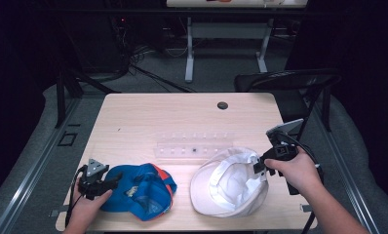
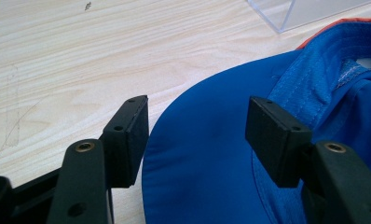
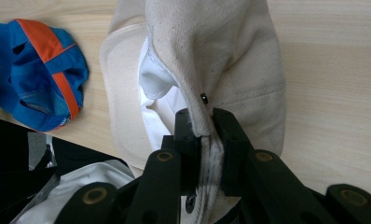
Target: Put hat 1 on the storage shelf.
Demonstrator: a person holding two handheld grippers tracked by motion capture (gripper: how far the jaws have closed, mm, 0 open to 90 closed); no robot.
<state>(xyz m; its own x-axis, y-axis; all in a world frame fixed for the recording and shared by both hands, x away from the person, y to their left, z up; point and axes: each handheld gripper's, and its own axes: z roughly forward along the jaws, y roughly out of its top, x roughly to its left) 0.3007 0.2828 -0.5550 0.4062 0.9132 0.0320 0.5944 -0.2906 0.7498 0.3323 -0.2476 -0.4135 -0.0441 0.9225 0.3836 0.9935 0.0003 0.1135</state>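
A blue cap with orange trim lies upside down at the front left of the table. My left gripper is open, its jaws straddling the blue brim without closing on it. A white cap lies upside down at the front right. My right gripper is shut on the white cap's rear edge, pinching the fabric between both pads. The blue cap also shows at the upper left of the right gripper view.
A clear plastic rack stands across the middle of the wooden table, its corner just beyond the blue cap. A round cable hole sits near the far edge. A black chair stands past the far right corner.
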